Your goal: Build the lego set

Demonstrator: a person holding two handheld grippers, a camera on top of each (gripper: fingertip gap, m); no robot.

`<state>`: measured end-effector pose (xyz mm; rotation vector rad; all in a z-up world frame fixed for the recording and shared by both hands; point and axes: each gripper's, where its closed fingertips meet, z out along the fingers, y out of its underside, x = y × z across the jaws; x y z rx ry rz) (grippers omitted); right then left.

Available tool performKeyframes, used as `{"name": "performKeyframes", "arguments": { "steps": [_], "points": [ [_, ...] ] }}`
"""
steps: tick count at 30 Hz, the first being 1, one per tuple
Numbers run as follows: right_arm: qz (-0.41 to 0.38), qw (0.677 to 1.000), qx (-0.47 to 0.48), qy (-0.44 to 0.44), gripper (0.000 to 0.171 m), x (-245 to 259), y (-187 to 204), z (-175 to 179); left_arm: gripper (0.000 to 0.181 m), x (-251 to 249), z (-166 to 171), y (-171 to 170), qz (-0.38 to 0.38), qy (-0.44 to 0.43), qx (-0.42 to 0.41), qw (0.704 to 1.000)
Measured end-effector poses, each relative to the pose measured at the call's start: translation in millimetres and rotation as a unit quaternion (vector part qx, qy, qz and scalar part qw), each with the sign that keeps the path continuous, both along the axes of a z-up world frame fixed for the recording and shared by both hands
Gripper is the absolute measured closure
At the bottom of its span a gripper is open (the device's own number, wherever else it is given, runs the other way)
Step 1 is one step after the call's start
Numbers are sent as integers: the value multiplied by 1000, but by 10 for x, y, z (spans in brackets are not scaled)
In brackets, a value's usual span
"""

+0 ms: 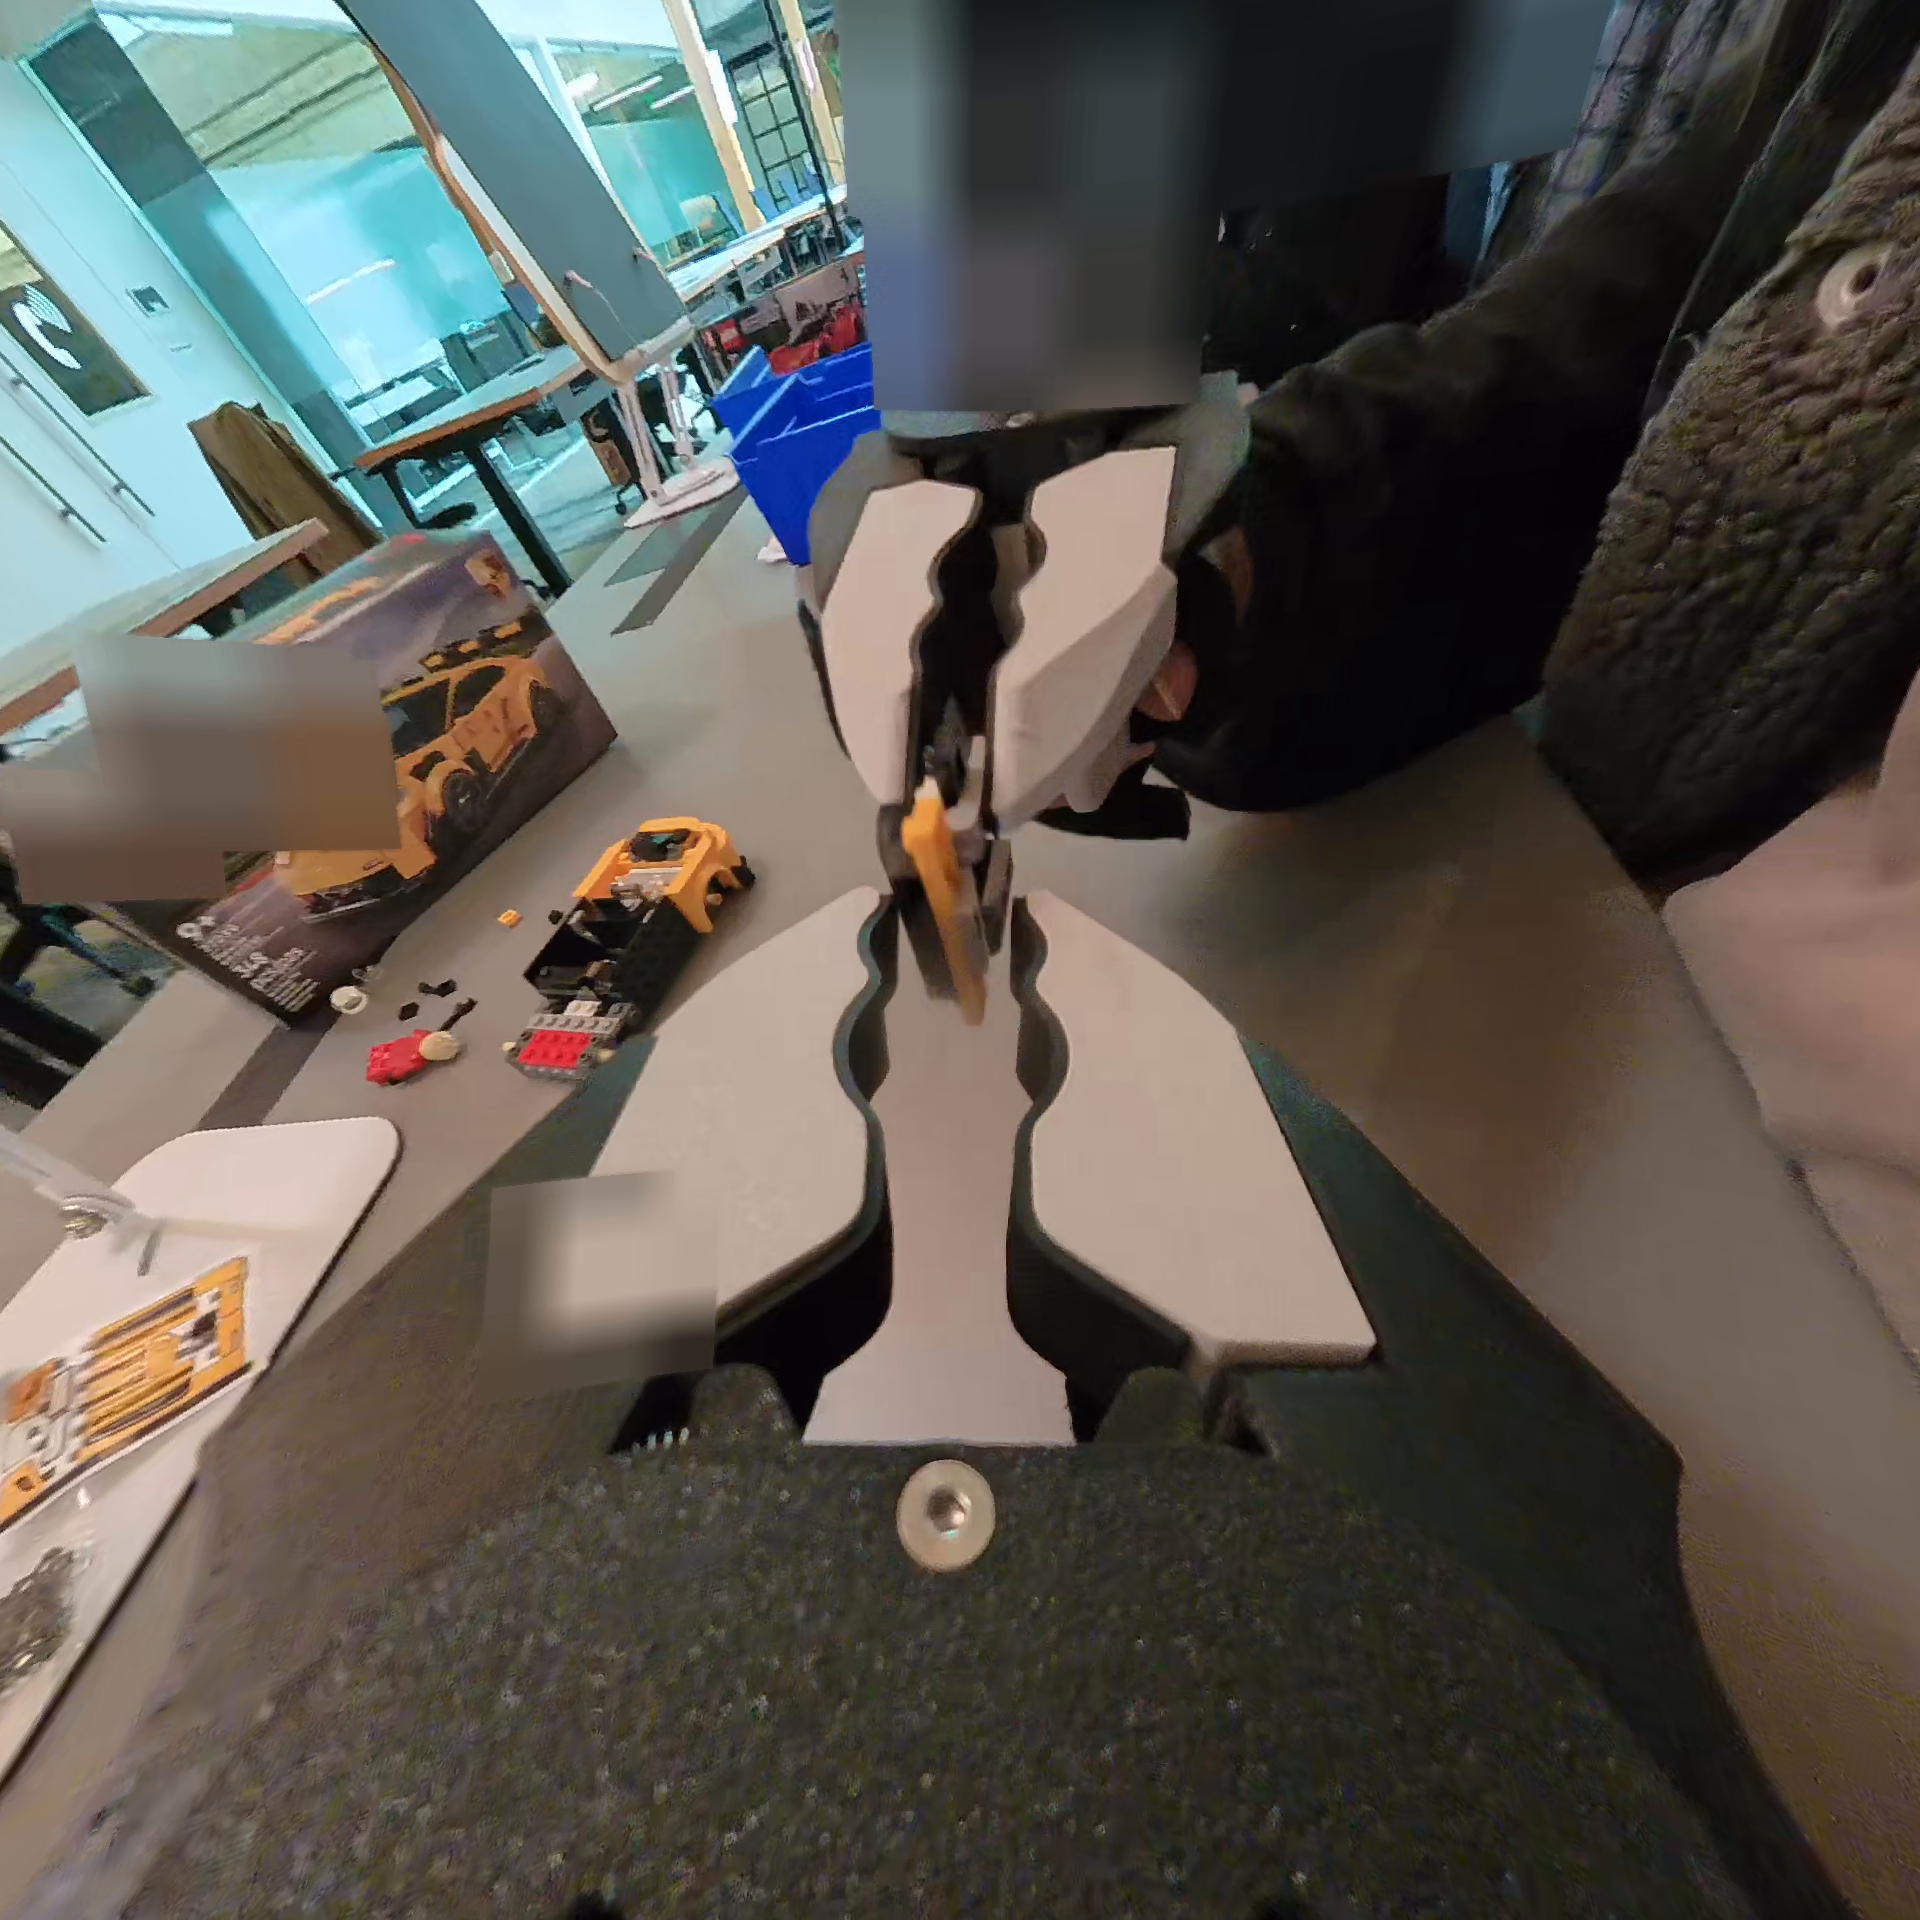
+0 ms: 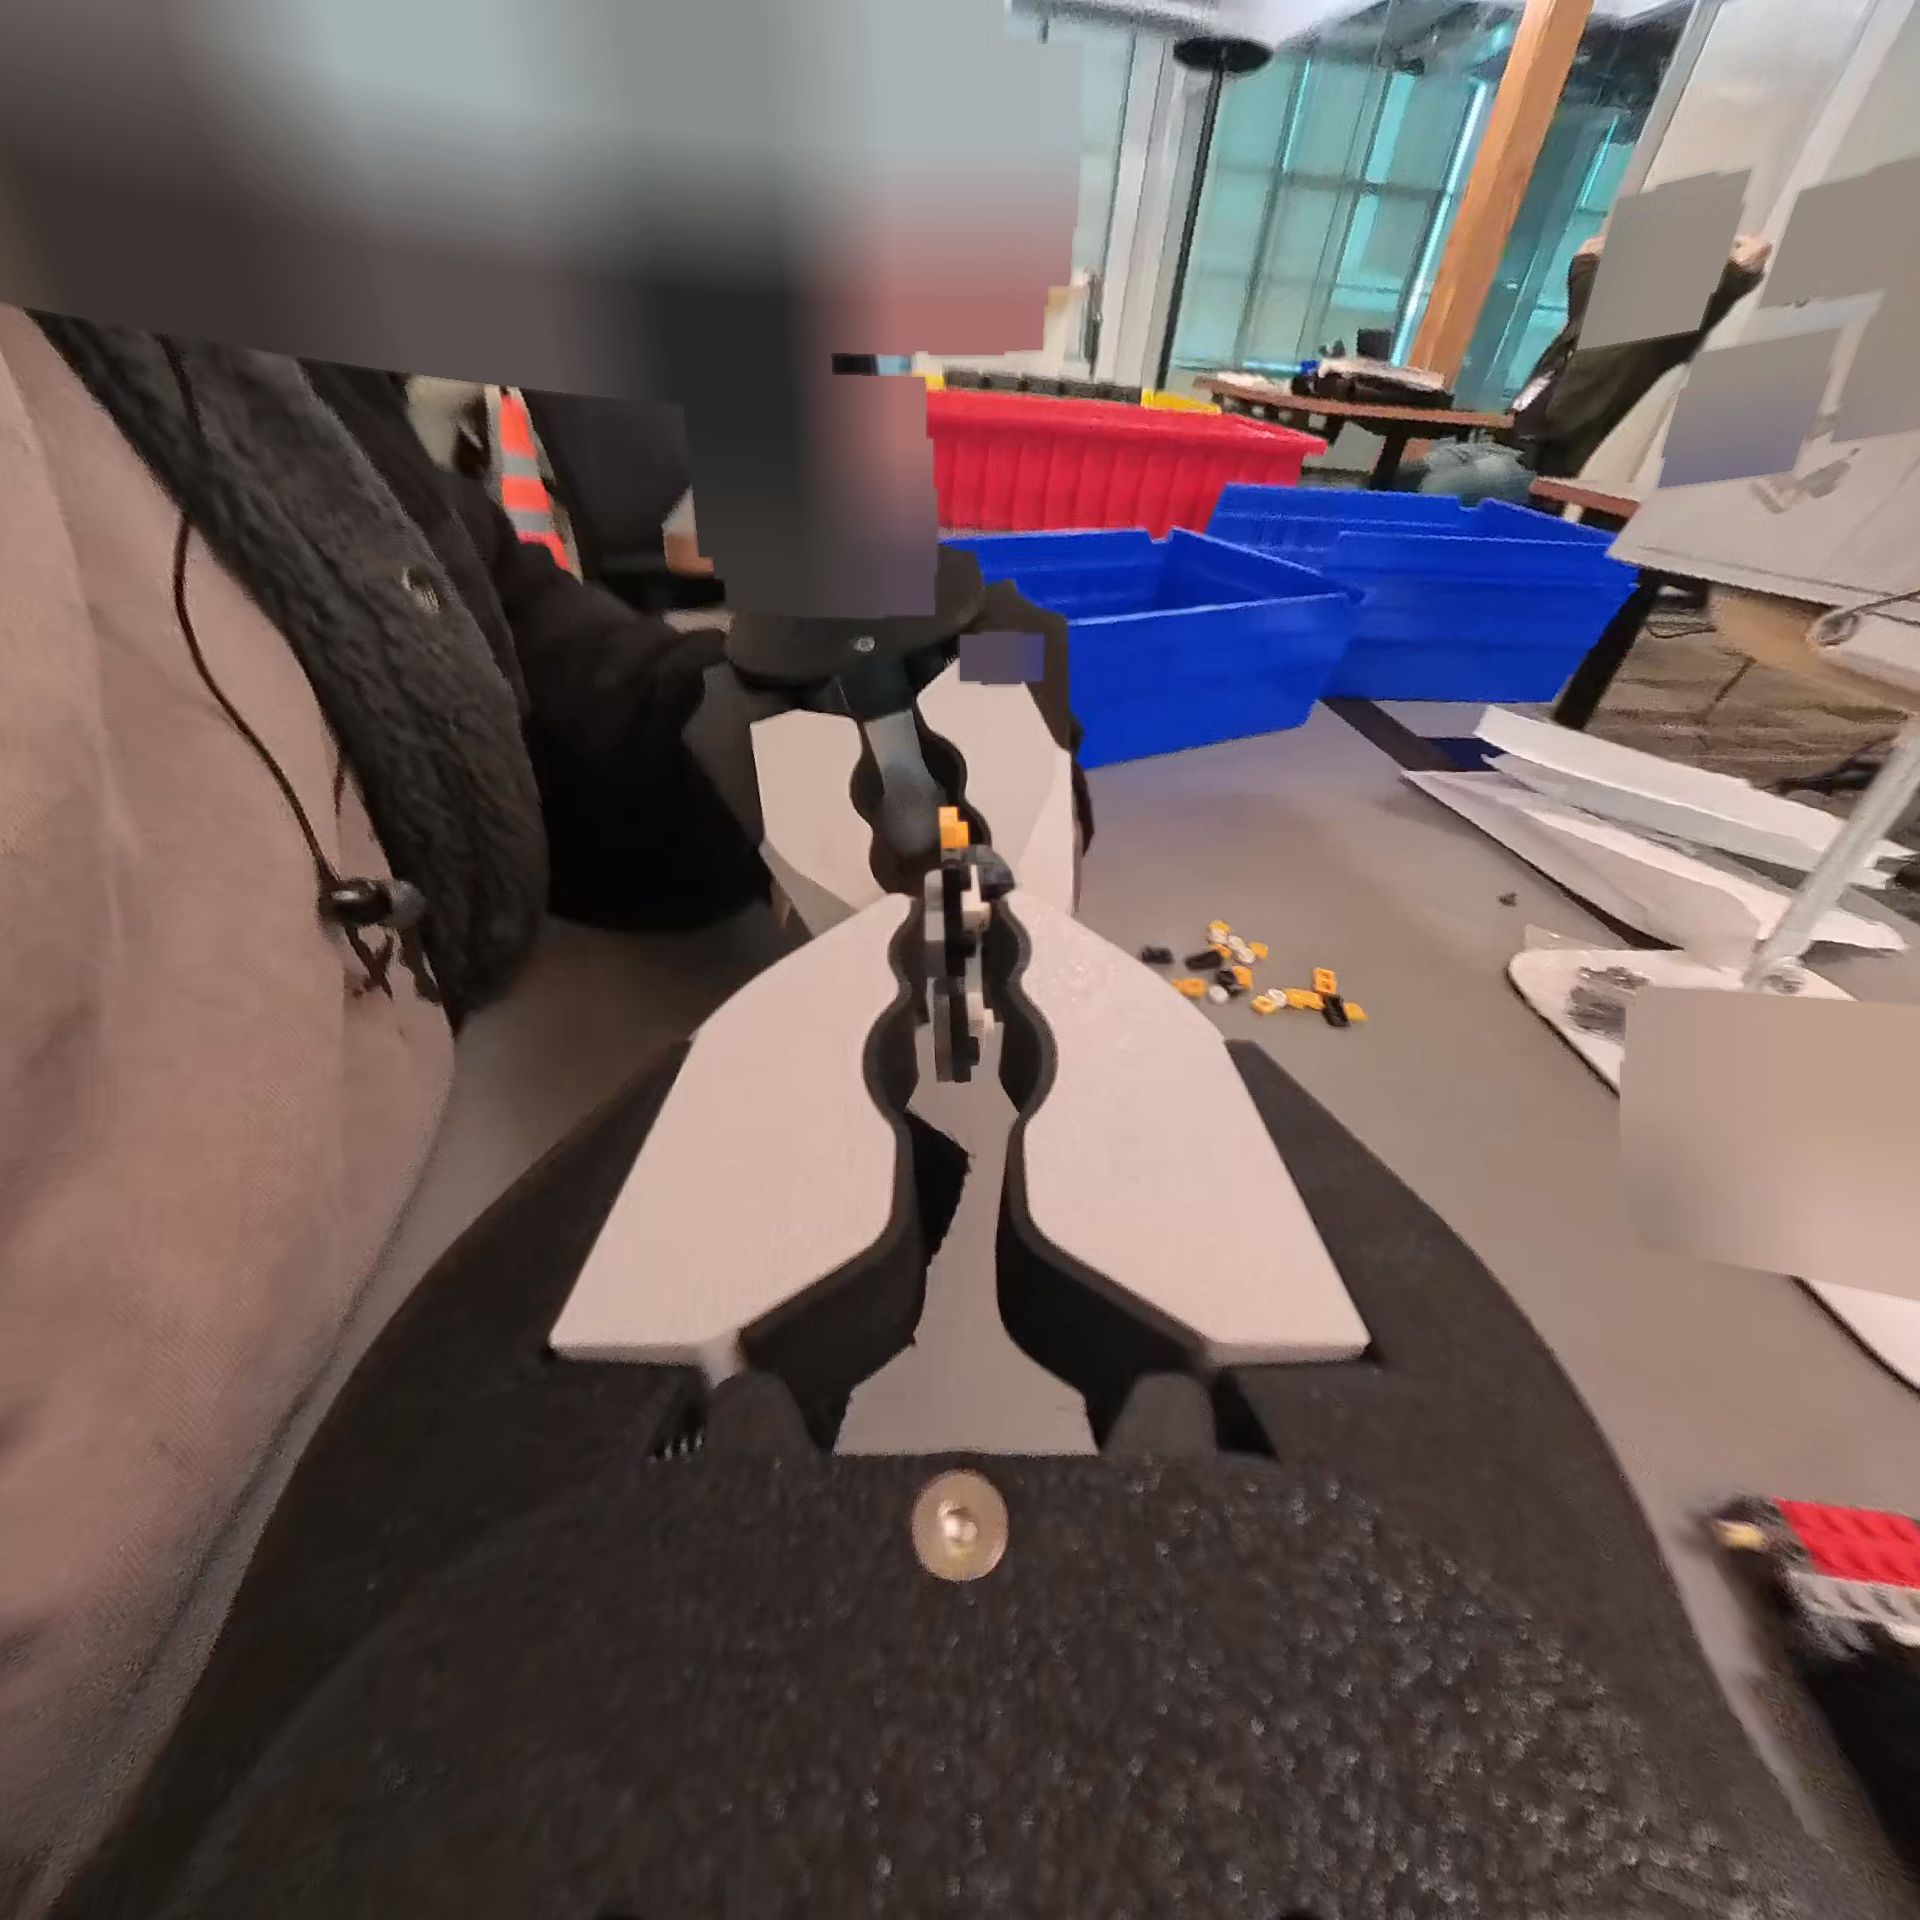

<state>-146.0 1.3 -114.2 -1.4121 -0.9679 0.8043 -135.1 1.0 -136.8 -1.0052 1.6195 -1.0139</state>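
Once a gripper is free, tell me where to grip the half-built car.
Likely the black middle of the car, from above, fingers across its width: it lies flat on the table, its sides look straight there, and the orange rear flares.

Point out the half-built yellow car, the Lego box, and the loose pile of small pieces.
Half-built yellow car [image 1: 665,878], left wrist view, on its yellow rear body.
Lego box [image 1: 488,707], left wrist view, on its printed front face.
Pile of small pieces [image 2: 1262,982], right wrist view, on the pile's middle.
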Motion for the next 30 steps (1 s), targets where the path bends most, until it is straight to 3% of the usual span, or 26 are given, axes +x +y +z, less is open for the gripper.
{"name": "performKeyframes", "arguments": {
  "steps": [4, 9, 12, 17, 21, 30],
  "points": [
    [9, 996, -65, 56, 160, 0, -22, 75, 164, -15, 72, -48, -14, 6, -64, 998],
    [6, 971, -202, 129, 160, 34, 36, 63, 165, -13, 85, -69, -45, 34, -225, 973],
    [7, 949, -273, 159, 160, 53, 56, 2, 165, -20, 44, -88, -80, 60, -330, 939],
    [7, 894, -385, 228, 160, 77, 118, -52, 159, -58, 71, -78, -165, 65, -500, 847],
    [1, 875, -416, 249, 160, 94, 130, -91, 159, -47, 37, -73, -172, 72, -524, 831],
    [-2, 870, -430, 242, 160, 102, 137, -149, 157, -40, 0, -62, -185, 80, -559, 805]
  ]
}}
